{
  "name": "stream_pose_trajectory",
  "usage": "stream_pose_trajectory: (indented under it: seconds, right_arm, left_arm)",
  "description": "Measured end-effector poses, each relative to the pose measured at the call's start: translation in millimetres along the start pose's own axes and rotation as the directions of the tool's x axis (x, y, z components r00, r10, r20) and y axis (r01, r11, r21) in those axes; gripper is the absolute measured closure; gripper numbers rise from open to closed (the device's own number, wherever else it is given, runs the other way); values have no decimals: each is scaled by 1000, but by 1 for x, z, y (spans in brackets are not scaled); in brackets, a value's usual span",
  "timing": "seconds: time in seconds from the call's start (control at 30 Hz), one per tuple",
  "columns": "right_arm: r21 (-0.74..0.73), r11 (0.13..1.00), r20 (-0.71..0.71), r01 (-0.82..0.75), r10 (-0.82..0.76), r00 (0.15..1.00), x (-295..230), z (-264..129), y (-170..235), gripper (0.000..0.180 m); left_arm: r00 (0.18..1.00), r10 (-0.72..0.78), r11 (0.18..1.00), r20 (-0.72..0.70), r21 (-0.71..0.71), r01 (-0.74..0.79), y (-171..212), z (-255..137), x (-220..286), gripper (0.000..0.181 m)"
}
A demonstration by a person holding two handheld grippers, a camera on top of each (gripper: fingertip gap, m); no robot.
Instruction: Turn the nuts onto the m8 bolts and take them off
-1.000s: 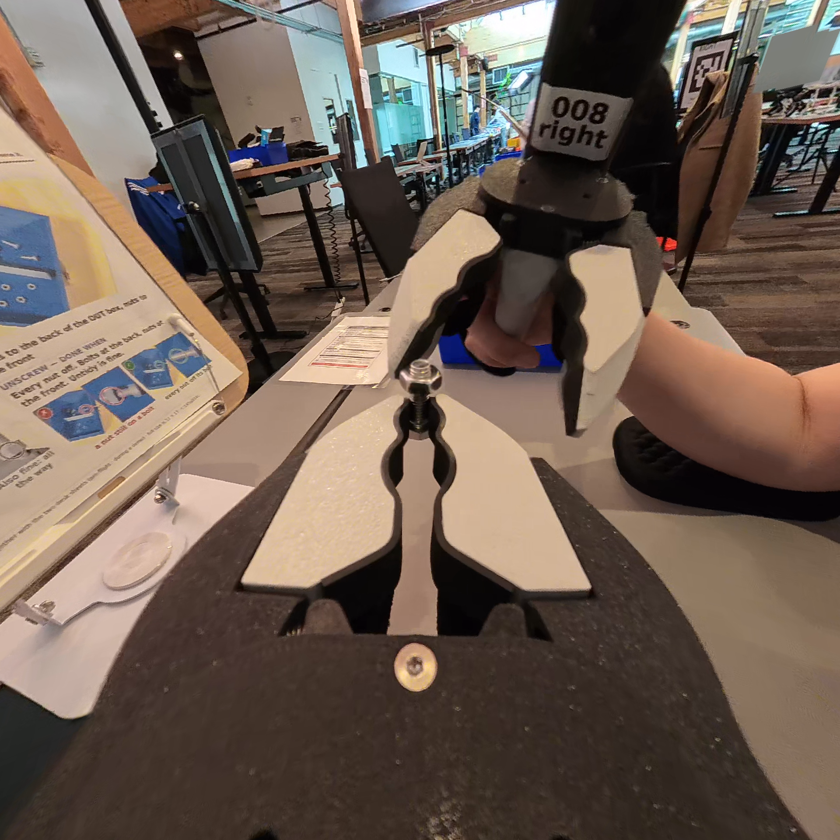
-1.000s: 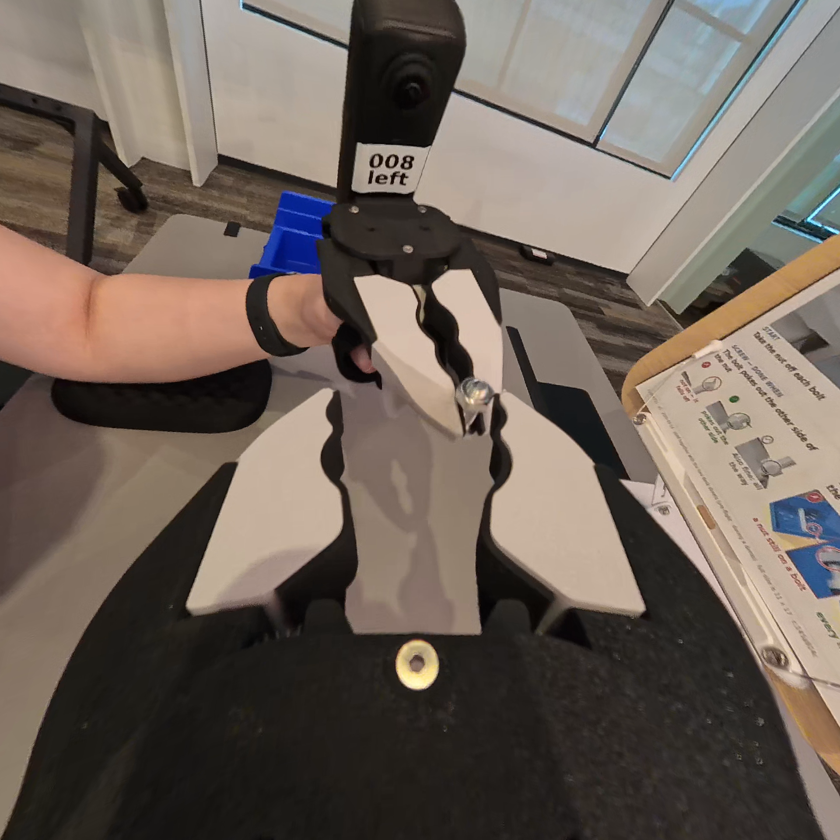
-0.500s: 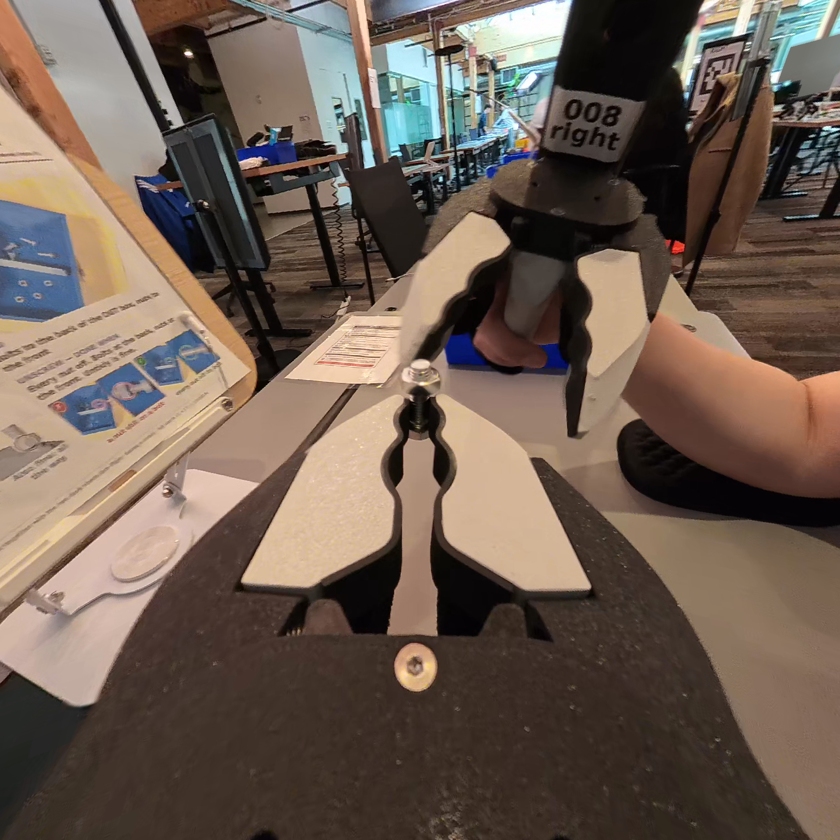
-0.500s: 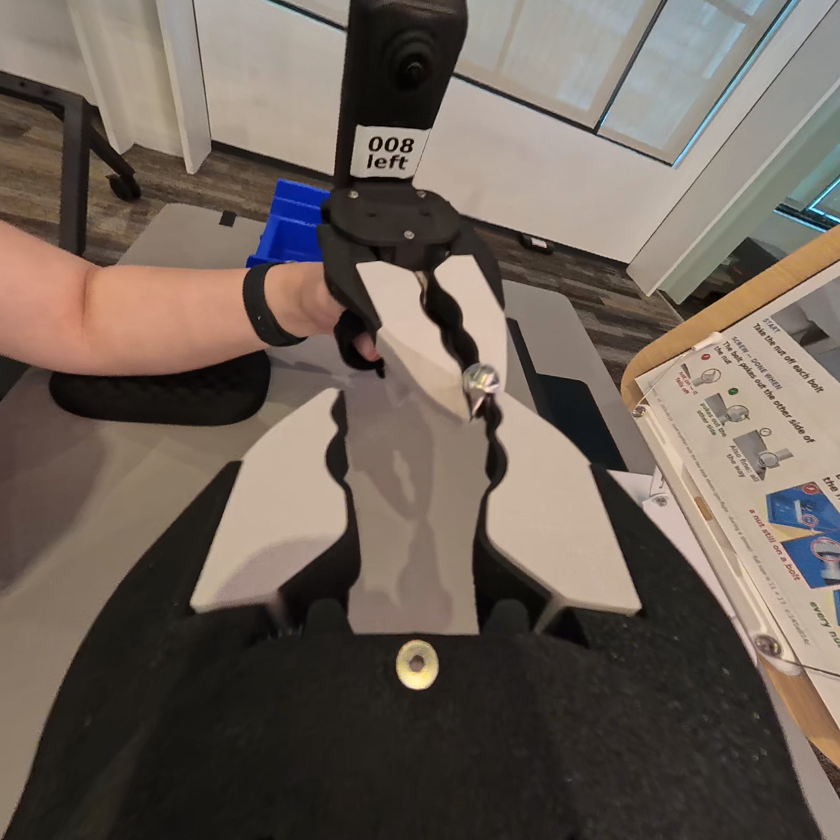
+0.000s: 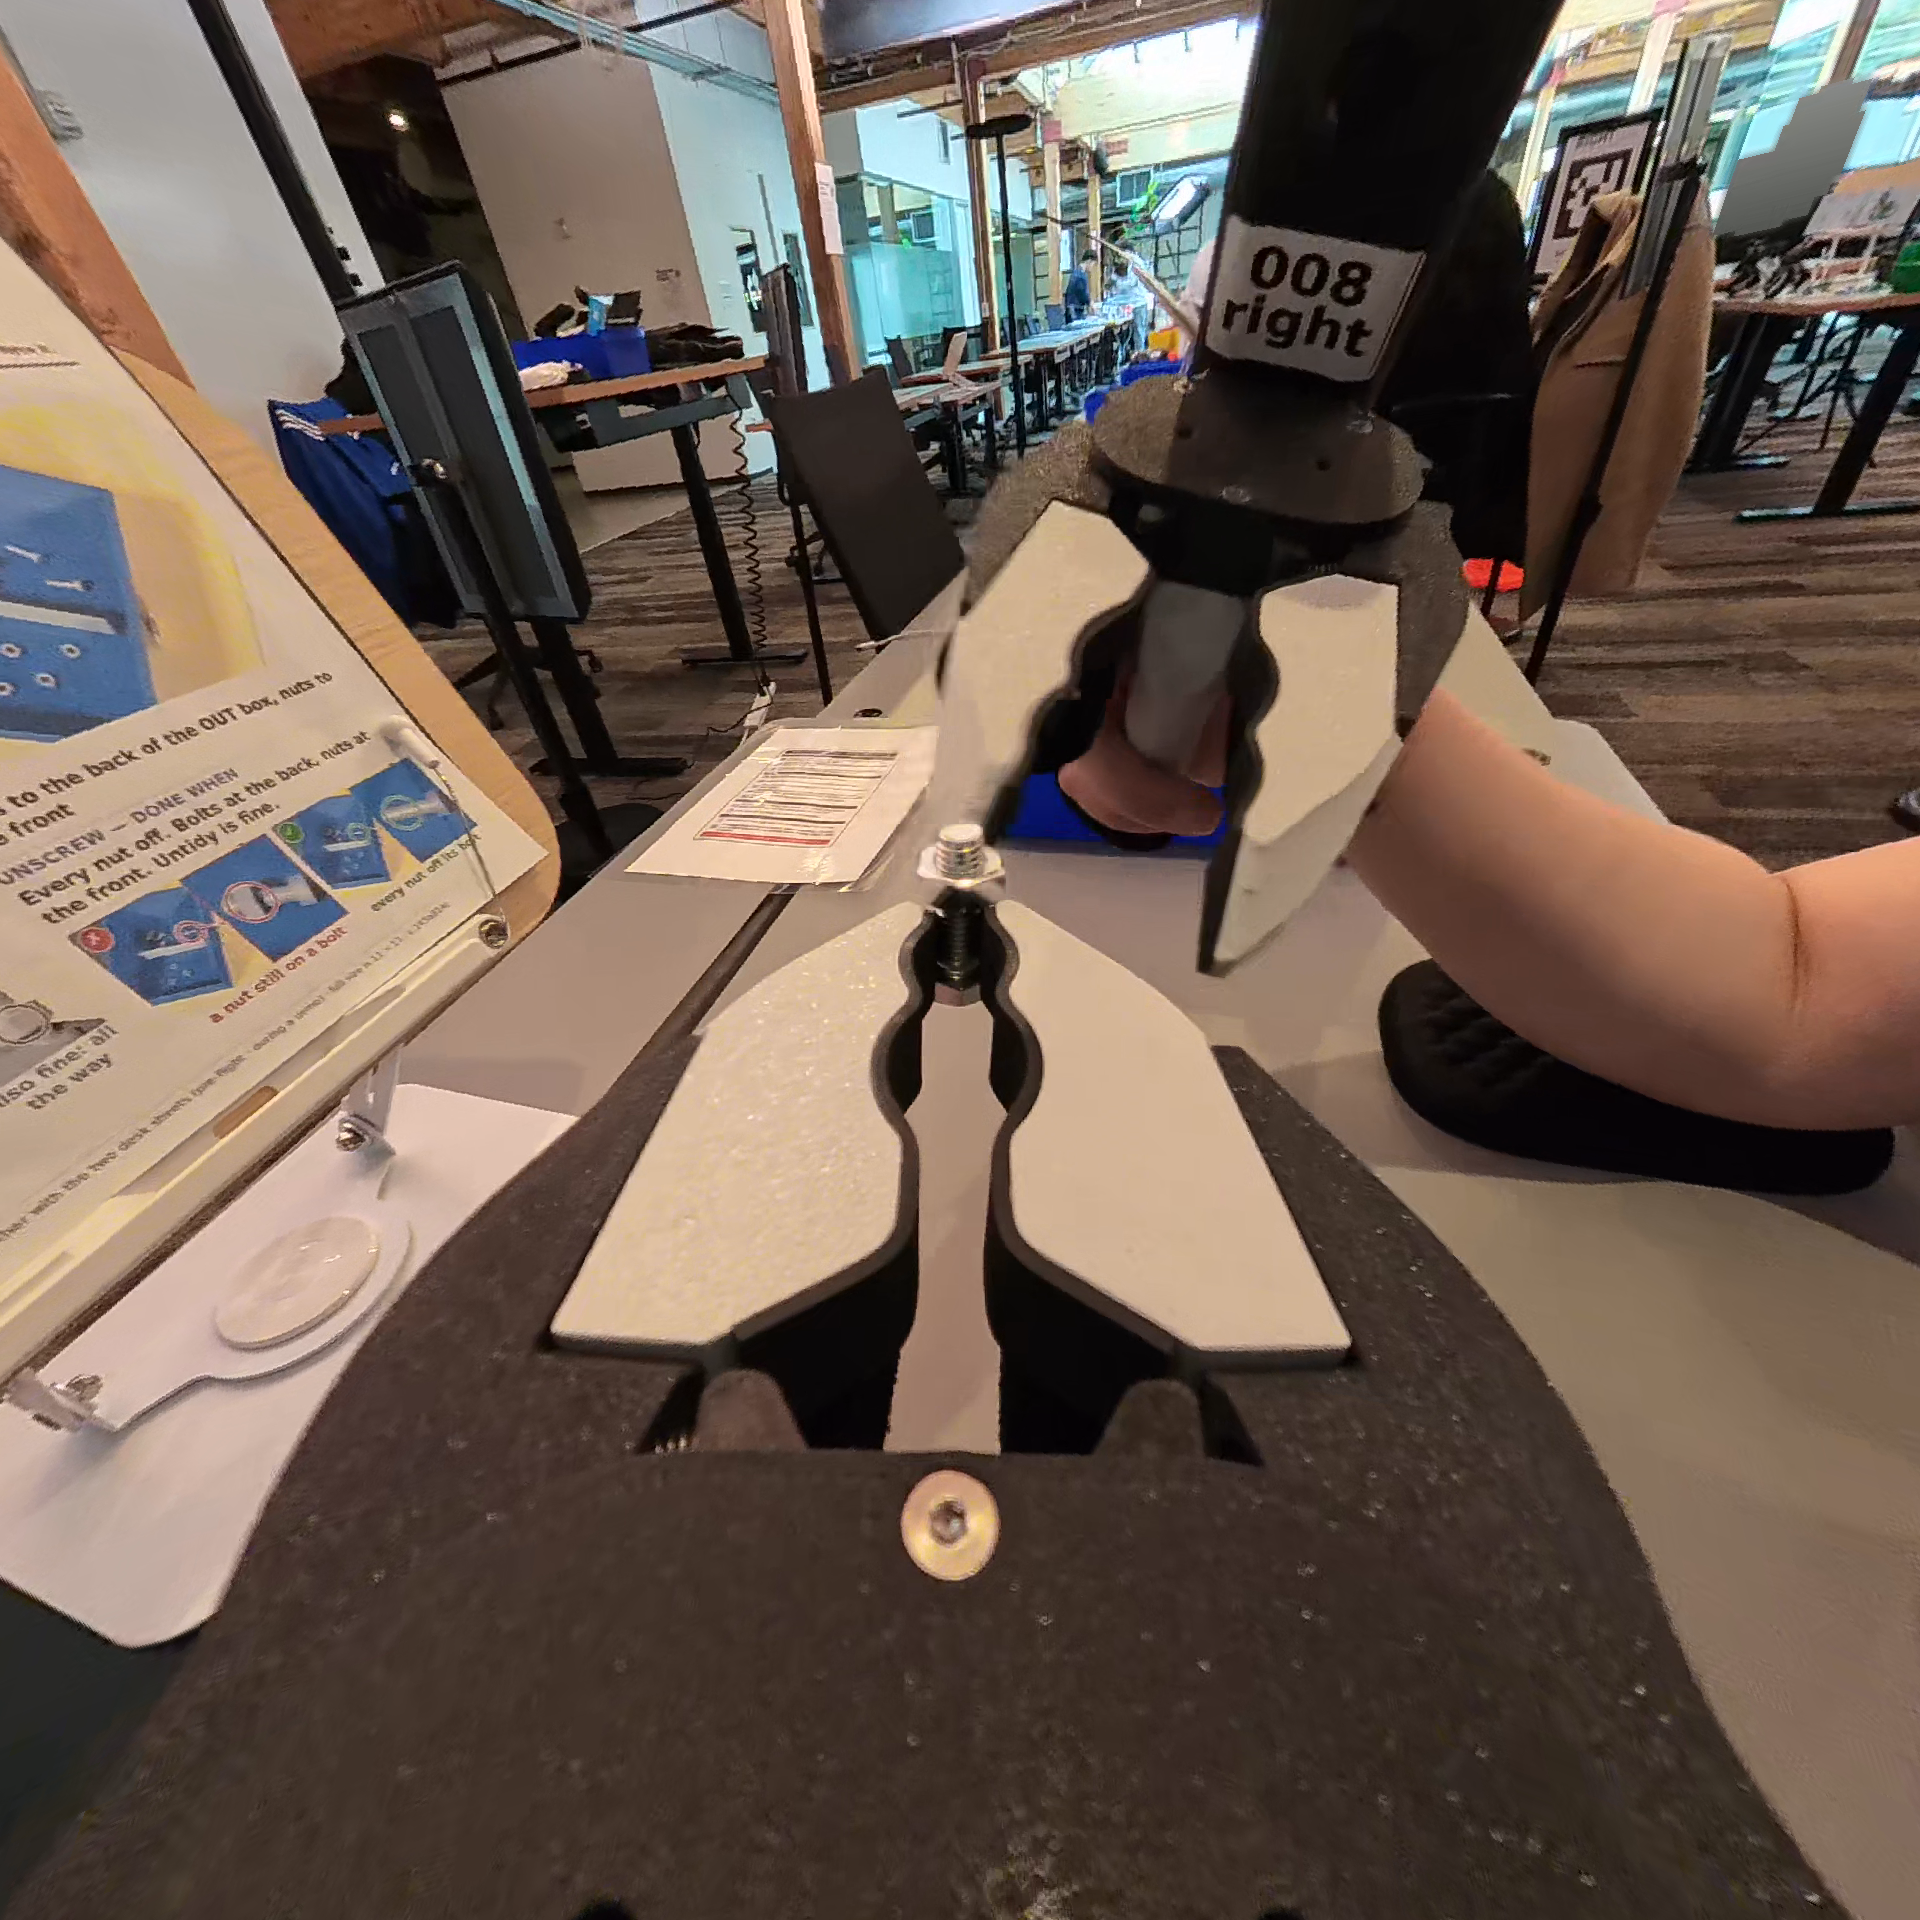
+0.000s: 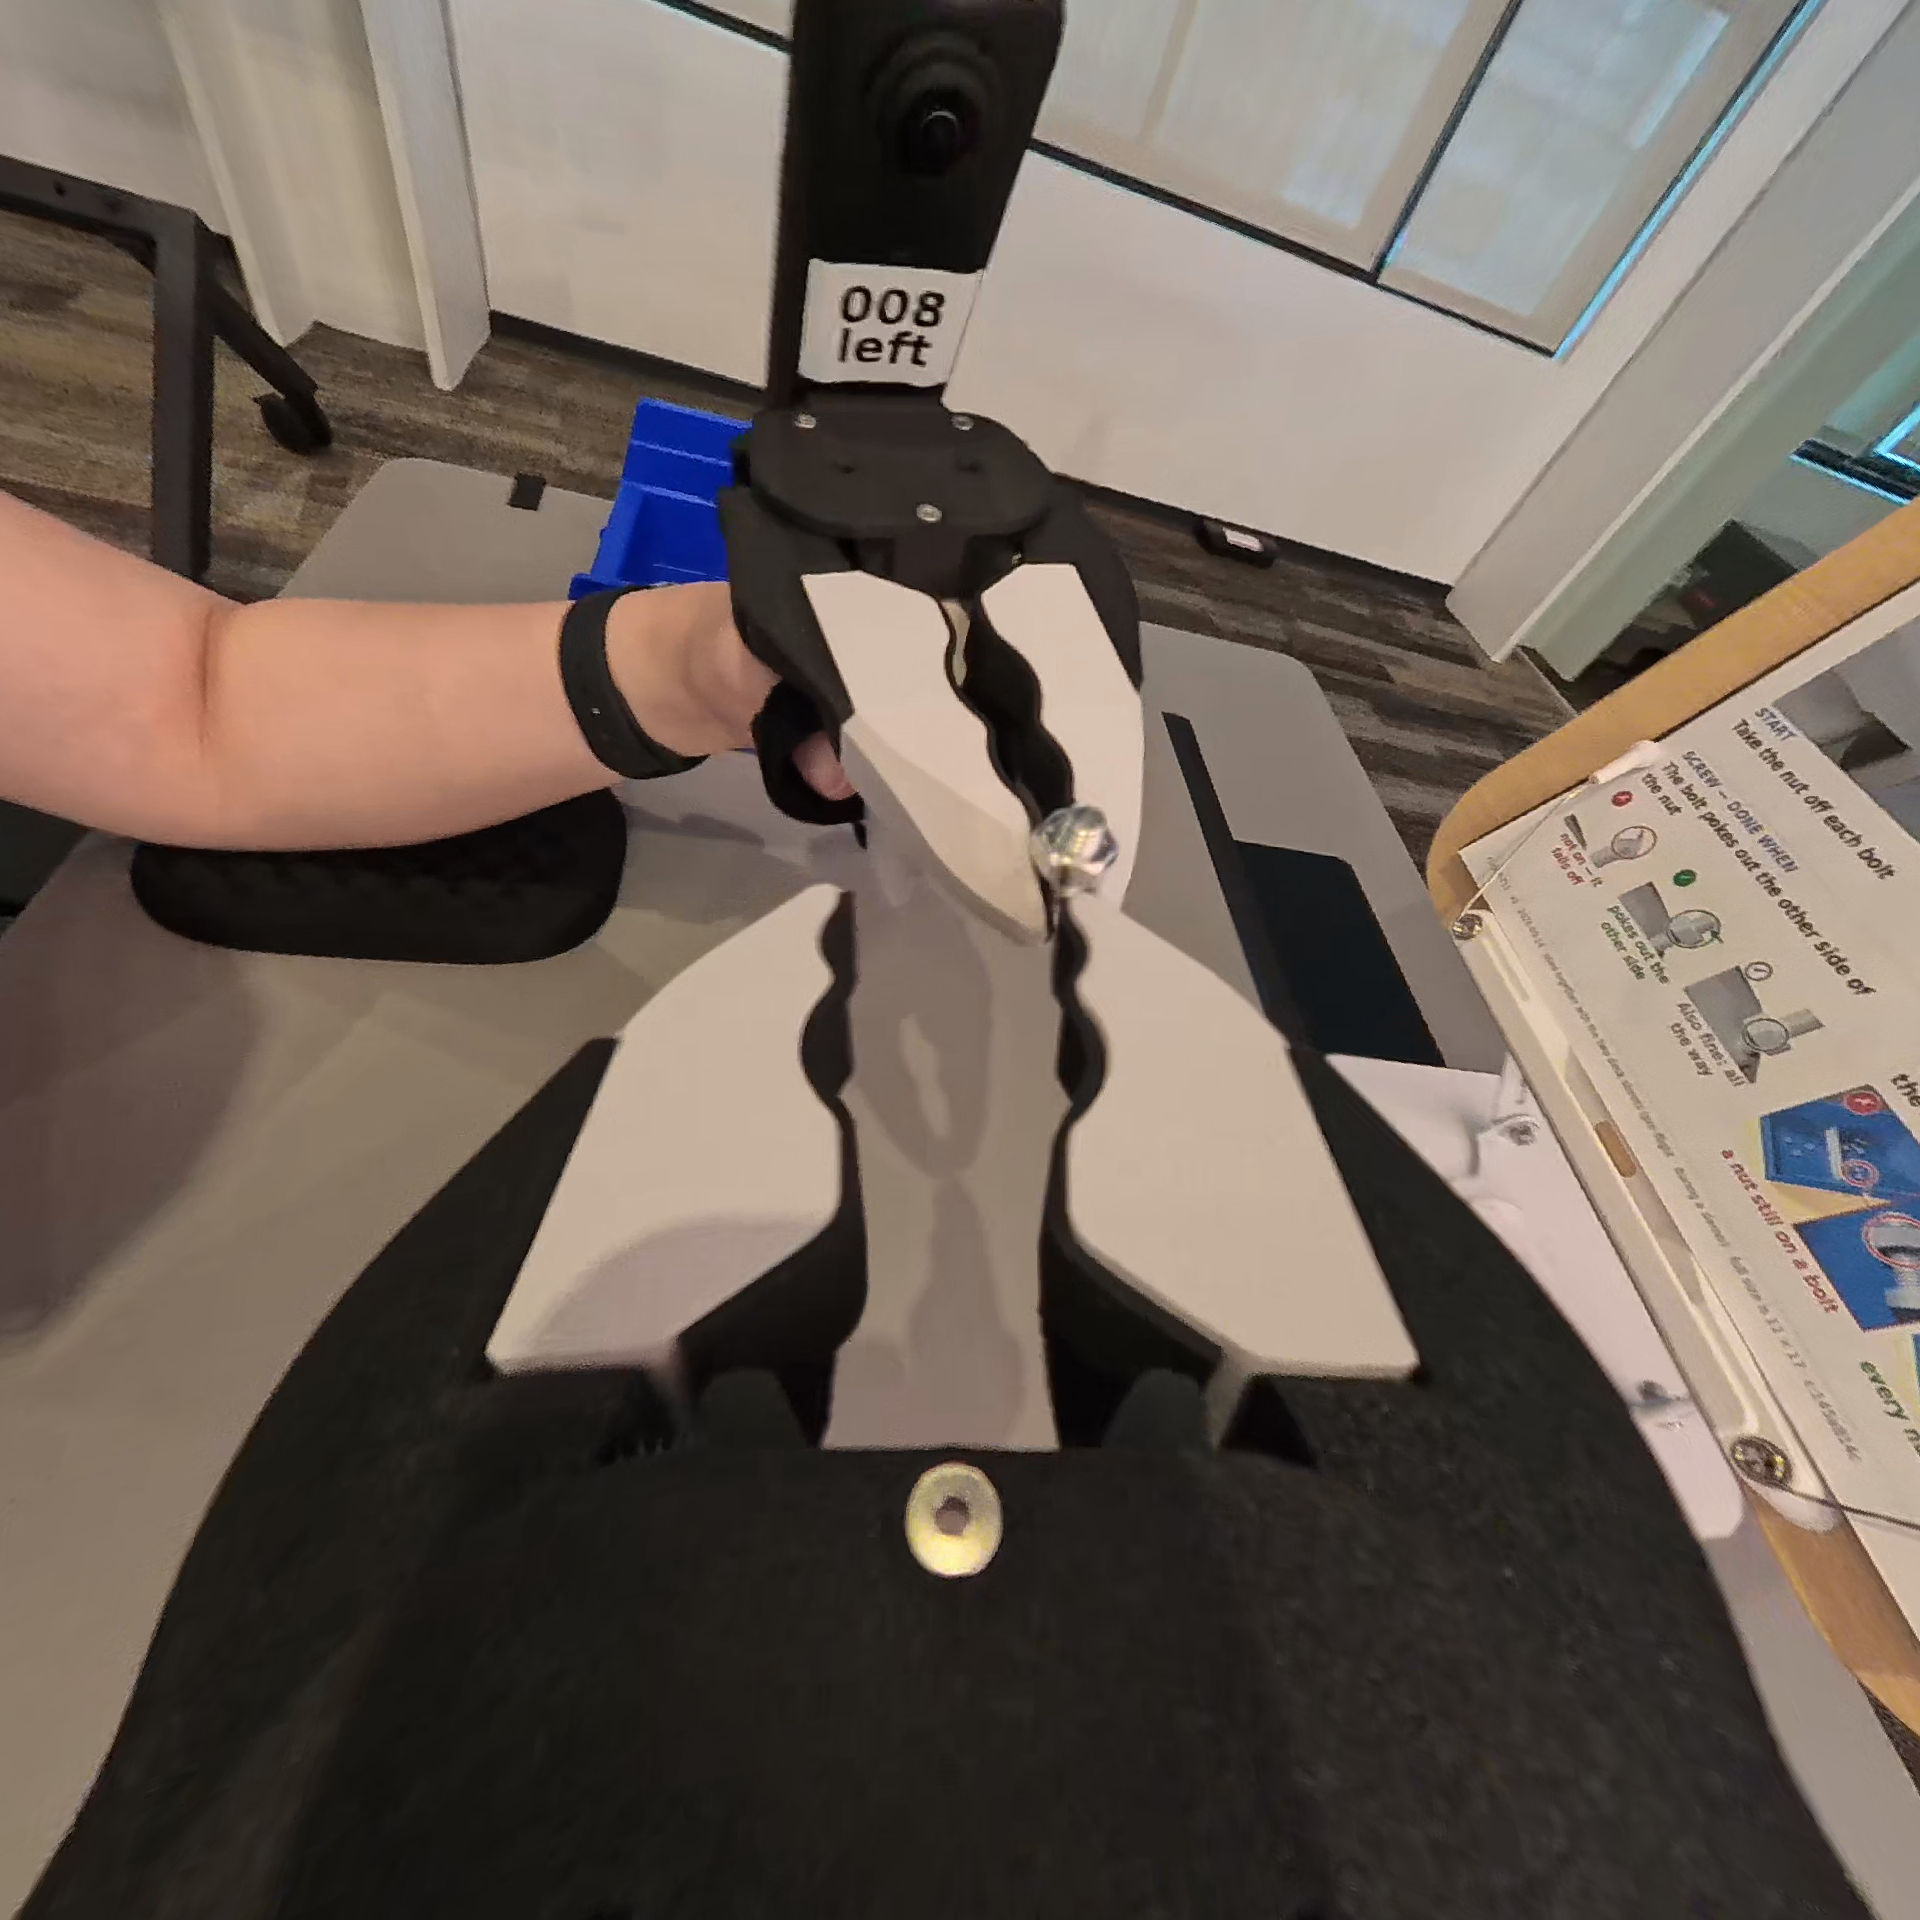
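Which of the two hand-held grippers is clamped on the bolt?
The left hand-held gripper: its fingertips pinch the bolt below the nut. The right hand-held gripper is spread open, holding nothing.

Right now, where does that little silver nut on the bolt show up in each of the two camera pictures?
Left wrist view: the nut sits just above centre, on the bolt pinched at the left gripper tips.
Right wrist view: right of centre, upper half, at the far gripper's tips.
Shared landmark: the blue bin.
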State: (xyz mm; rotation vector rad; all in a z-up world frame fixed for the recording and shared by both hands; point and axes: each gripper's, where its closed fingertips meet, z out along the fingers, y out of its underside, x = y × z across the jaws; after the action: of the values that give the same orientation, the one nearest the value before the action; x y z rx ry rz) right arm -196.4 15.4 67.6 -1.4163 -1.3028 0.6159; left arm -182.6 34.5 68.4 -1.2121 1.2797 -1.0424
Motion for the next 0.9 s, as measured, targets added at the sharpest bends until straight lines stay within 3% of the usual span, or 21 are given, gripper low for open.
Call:
stream_pose_trajectory:
  seconds: [0.27, 0.4, 0.73, 0.9]
  right_arm:
    - [123, 991, -32, -42, 46, 998, 13, -6, -12, 150]
    - [155, 984, 50, -82, 76, 996, 6, -5, -13, 172]
    - [186, 971, 114, -149, 129, 985, 3, -8, -17, 173]
    - [225, 953, 106, -201, 181, 978, 11, -12, -21, 173]
  left_arm:
    - [996, 26, 999, -89, -16, -28, 1, 5, 19, 173]
    - [994, 27, 999, -101, -15, -29, 1, 6, 21, 173]
    - [992, 46, 999, -119, 27, -43, -4, 5, 26, 173]
    - [998, 36, 999, -55, 39, -34, -6, 4, 17, 151]
